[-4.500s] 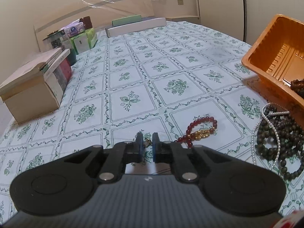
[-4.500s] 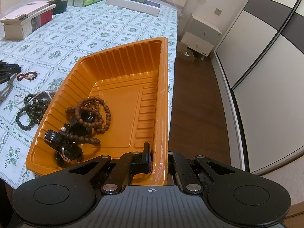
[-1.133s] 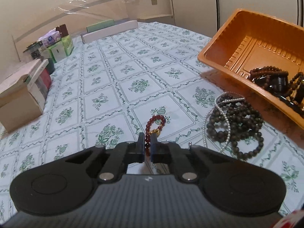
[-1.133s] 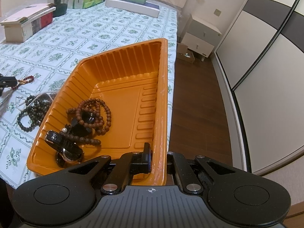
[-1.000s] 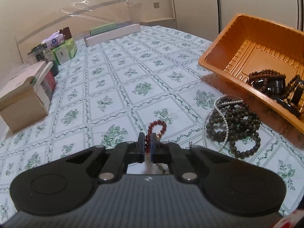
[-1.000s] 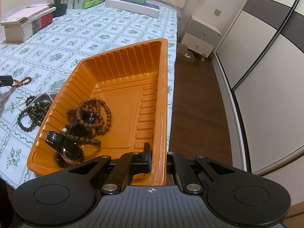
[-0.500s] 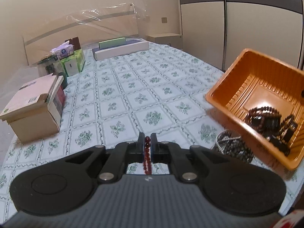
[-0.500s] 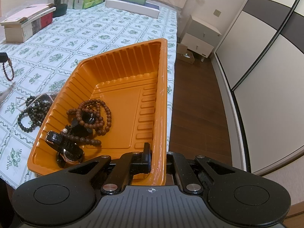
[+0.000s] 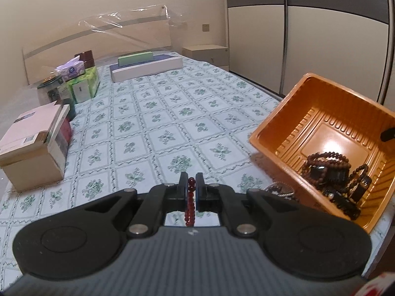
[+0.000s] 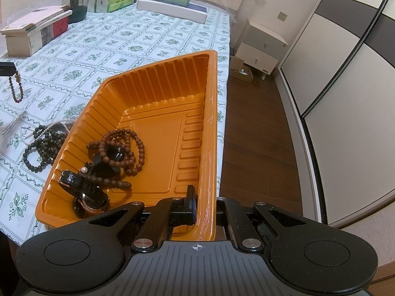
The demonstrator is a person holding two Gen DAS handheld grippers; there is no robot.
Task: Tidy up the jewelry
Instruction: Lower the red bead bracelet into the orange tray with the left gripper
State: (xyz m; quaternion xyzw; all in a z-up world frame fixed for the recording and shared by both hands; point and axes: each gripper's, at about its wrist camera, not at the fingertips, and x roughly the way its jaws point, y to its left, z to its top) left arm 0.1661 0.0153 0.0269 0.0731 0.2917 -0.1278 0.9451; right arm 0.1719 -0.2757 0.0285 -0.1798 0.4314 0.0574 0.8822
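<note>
My left gripper (image 9: 191, 182) is shut on a red bead bracelet (image 9: 190, 204), which hangs down between its fingers, lifted off the bed. From the right wrist view the same red bracelet (image 10: 15, 87) dangles at the far left under the left gripper's tip (image 10: 7, 69). My right gripper (image 10: 202, 194) is shut on the near wall of the orange tray (image 10: 207, 128). Inside the tray lie brown bead strands (image 10: 118, 148) and a black watch (image 10: 84, 190). Dark green beads with a pearl string (image 10: 43, 143) lie on the bedspread left of the tray.
The bed carries a green-flowered cover (image 9: 160, 123). A cardboard box with books (image 9: 32, 145) sits at the left edge, tissue packs (image 9: 79, 81) and a long white box (image 9: 148, 70) at the back. A nightstand (image 10: 261, 46) and wooden floor (image 10: 256, 133) lie right of the bed.
The left gripper has risen with the red bracelet, lifting it off the bedspread so it now hangs free. The right gripper and tray have stayed still.
</note>
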